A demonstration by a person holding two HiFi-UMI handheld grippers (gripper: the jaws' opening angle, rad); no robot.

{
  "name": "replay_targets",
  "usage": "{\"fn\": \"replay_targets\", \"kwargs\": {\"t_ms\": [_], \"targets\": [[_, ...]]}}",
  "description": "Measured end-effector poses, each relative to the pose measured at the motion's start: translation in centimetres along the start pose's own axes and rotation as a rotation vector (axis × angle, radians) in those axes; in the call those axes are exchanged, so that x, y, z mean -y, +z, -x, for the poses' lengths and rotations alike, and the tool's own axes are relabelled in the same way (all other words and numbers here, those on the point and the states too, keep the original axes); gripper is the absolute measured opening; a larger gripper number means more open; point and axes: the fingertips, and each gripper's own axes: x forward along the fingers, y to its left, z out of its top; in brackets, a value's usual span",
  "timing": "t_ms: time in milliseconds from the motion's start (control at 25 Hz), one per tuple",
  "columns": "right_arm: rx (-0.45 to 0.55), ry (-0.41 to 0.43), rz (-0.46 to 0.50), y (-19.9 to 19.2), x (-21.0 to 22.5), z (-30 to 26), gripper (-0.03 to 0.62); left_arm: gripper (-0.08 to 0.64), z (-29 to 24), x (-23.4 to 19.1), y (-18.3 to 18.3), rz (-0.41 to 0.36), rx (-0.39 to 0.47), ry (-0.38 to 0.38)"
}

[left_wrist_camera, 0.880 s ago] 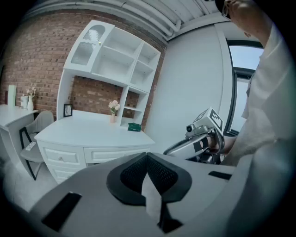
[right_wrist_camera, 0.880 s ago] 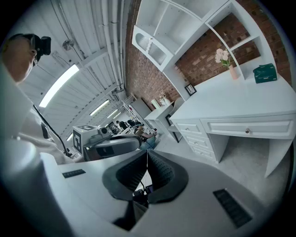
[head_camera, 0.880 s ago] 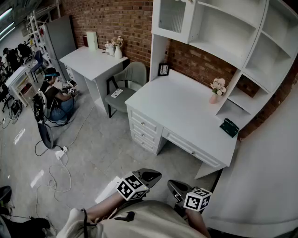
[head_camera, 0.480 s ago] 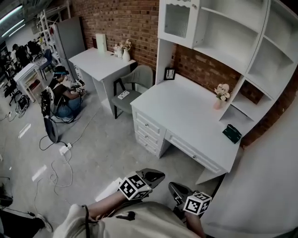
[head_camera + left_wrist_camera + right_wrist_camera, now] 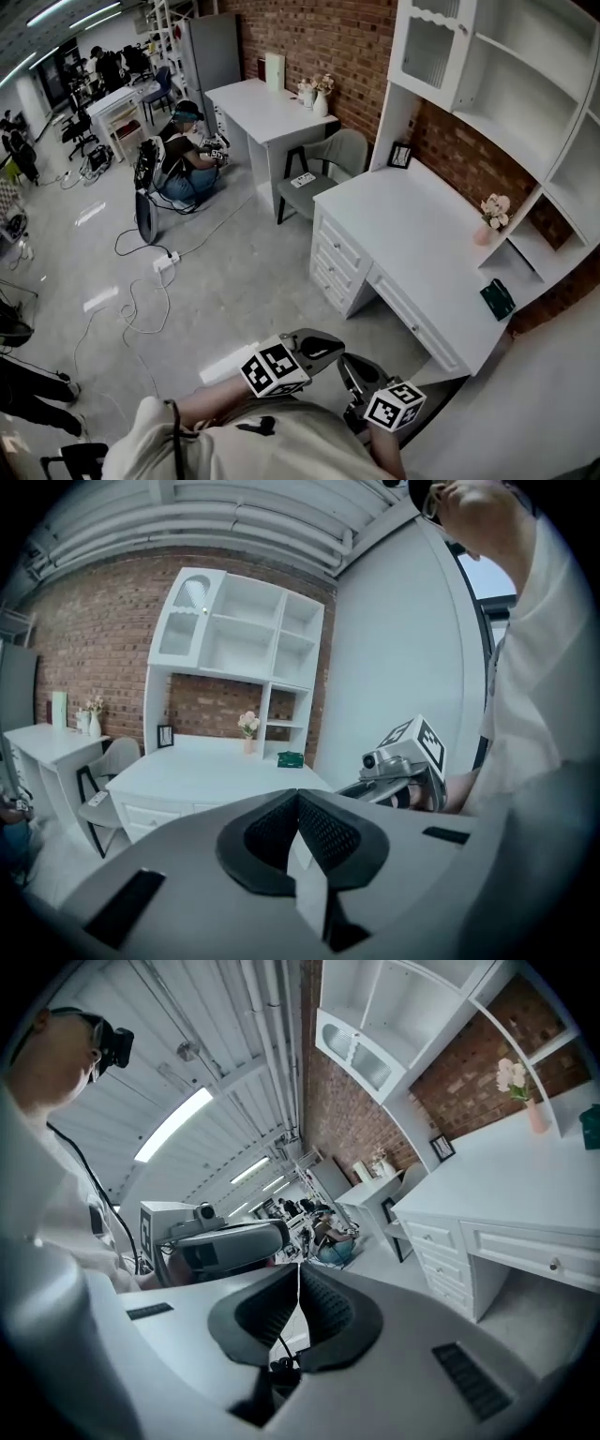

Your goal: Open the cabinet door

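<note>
Cabinet door: the glazed cabinet door (image 5: pixel 429 52) closes the left end compartment of the white hutch (image 5: pixel 525 84) above the desk (image 5: pixel 412 234), at the far right of the scene; it appears shut.
Direction from jaws: far ahead, up and to the right of both grippers, well apart from them, with bare floor and the desk between.
Door's axis: upright, taller than wide, with an arched top; I cannot make out the handle or the hinge side.
Left gripper: the left gripper (image 5: pixel 323 345) has its jaws together, with nothing between them.
Right gripper: the right gripper (image 5: pixel 349 368) has its jaws together too, and is empty.
Nearer hand: the right gripper is on the desk's side, so I judge it slightly better placed.
View difference: the left gripper view faces the hutch almost square on and shows the door (image 5: pixel 178 621) high above the desk top. The head view shows it from steeply above, at the frame's top edge.
</note>
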Motion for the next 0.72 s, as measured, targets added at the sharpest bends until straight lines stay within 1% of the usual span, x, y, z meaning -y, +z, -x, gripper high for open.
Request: {"fn": "replay_targets", "kwargs": {"t_ms": [80,160,280,360,560,640,720], "targets": [[-0.006,0.038,0.017,0.2,-0.7,-0.8,0.029,0.017,0.5,-0.3,0.1,-0.024,-0.008,0.016],[-0.01,0.058,0.023,0.5,-1.3,-1.3,0.029,0.017,0.8,-1.0,0.7,-0.021,0.0,0.031],[-0.015,0.049,0.027,0.9,-0.7,-1.5,0.029,0.017,0.8,-2.6,1.5,-0.012,0.021,0.05],[-0.012,0.045,0.034,1.1,0.1,-1.7,0.029,0.017,0.6,-3.9,1.4,-0.014,0.03,0.063],[0.009,0.003,0.047,2.7,2.9,-4.0,0.029,0.017,-0.1,-8.1,1.8,-0.037,0.052,0.053],[0.001,-0.024,0.029,3.7,4.0,-5.7,0.029,0.017,-0.1,-10.5,2.3,-0.042,0.063,0.054],[-0.019,-0.068,-0.002,4.4,5.0,-6.9,0.029,0.017,-0.2,-12.6,2.8,-0.027,0.067,0.044]]}}
